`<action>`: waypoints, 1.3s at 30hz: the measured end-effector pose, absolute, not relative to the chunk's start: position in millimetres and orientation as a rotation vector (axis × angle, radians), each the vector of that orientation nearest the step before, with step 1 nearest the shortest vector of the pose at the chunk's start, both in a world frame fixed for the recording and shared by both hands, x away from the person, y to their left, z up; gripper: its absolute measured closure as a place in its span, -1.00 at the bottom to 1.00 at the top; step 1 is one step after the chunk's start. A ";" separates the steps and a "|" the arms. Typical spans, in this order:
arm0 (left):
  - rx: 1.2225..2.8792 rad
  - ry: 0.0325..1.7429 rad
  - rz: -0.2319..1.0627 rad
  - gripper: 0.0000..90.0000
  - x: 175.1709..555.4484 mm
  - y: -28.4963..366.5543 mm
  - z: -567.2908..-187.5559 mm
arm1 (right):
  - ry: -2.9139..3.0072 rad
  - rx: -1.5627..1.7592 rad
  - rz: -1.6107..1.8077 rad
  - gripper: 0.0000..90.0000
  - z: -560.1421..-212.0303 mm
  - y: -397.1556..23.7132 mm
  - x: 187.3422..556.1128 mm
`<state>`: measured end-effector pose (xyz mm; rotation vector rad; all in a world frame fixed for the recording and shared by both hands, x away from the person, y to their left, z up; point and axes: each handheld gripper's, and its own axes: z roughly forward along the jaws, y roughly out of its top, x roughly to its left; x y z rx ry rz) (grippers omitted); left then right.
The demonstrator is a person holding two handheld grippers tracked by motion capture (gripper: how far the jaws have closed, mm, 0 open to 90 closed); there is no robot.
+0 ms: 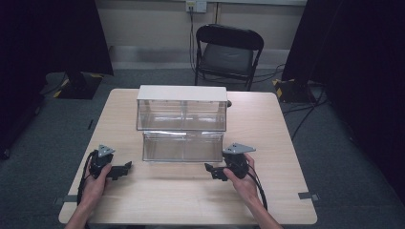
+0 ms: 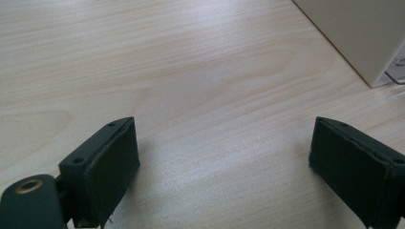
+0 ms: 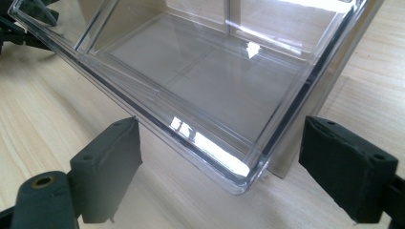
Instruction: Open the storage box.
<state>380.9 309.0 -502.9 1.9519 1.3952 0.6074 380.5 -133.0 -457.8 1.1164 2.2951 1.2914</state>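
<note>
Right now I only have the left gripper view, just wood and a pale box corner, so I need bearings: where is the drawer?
Observer: The clear drawer is pulled out of the lower level of the white-topped cabinet, toward the person.
Operator: Anything in it?
Observer: In the right gripper view the drawer looks empty; a clear divider splits it.
Operator: Where are the other tongs?
Observer: The right tongs are open at the drawer's front right corner, not touching it.
Operator: And mine?
Observer: The left tongs rest open on the table, left of the drawer.
</note>
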 end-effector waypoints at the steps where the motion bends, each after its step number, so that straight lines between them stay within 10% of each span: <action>1: 1.952 1.395 0.608 -0.80 380.9 309.0 -502.9 | 2.293 1.111 1.294 -0.70 -457.6 -133.3 380.3; 39: 1.952 1.395 0.607 -0.80 380.9 309.0 -502.9 | 2.259 1.081 1.314 -0.67 -446.8 -132.8 373.7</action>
